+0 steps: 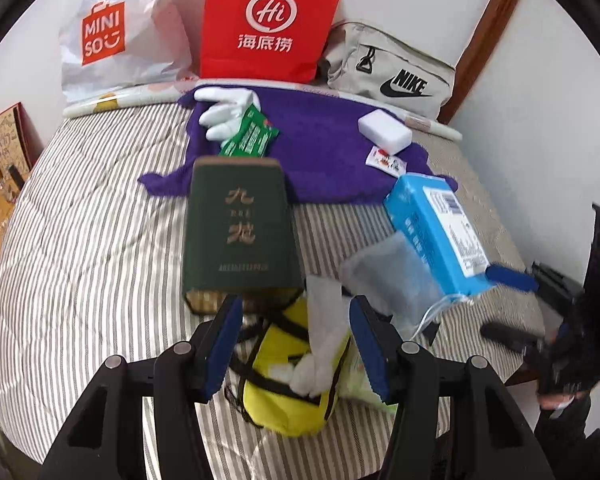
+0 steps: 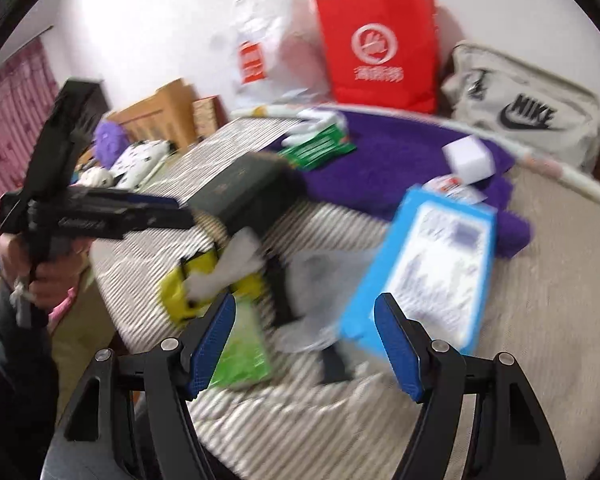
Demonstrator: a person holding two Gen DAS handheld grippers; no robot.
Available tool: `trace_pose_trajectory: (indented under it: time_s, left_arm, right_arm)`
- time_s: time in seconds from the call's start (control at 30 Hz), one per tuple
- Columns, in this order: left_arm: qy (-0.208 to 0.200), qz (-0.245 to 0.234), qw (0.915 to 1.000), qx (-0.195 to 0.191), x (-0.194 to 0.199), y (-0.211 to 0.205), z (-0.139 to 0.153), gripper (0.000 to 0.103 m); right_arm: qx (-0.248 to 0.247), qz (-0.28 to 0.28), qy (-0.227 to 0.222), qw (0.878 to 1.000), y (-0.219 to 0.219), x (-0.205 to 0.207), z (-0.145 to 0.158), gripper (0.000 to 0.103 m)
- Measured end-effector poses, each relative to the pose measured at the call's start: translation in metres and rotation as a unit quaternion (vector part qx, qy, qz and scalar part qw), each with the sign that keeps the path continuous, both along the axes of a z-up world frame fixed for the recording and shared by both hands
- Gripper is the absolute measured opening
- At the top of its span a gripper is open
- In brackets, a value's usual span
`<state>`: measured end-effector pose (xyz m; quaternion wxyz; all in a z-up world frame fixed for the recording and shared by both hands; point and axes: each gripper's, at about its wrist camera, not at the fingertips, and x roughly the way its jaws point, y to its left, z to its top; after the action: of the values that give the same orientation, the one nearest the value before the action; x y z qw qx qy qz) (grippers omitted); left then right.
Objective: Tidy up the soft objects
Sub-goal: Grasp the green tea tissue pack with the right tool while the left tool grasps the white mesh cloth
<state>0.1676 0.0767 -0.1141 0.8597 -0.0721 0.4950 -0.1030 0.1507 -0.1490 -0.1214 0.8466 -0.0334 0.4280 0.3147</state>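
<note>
On the striped bed (image 1: 80, 240) lie a yellow pouch with black straps (image 1: 288, 396) and white tissue (image 1: 324, 344) sticking out, a dark green box (image 1: 238, 232), a blue tissue pack (image 1: 432, 228), a clear drawstring bag (image 1: 392, 276), and a purple towel (image 1: 324, 148) carrying white gloves (image 1: 224, 112), a green packet (image 1: 252, 136) and a white block (image 1: 384, 132). My left gripper (image 1: 296, 344) is open around the pouch and tissue, not closed on them. My right gripper (image 2: 304, 344) is open and empty above the clear bag (image 2: 320, 292) and blue pack (image 2: 428, 272); its view is blurred.
A white Miniso bag (image 1: 112, 36), a red paper bag (image 1: 268, 20) and a beige Nike bag (image 1: 392, 72) lean on the wall behind the bed. A light green pack (image 2: 244, 348) lies by the pouch (image 2: 180, 292). Wooden furniture (image 2: 160, 116) stands left of the bed.
</note>
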Motion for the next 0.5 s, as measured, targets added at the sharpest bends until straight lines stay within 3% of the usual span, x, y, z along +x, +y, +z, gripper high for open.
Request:
trace_pose_trajectory:
  time_s: [0.27,0.5]
  left_arm:
    - [0.012,0.012,0.9993,-0.035,-0.029,0.011,-0.017,0.054]
    - [0.003,0.002,0.9996,-0.029,-0.04,0.011,-0.02,0.054]
  right_arm:
    - [0.012,0.044,0.038,0.998,0.035,-0.025,-0.037,0.071]
    - [-0.009,0.054,0.06,0.997,0.055,-0.021,-0.067,0.07]
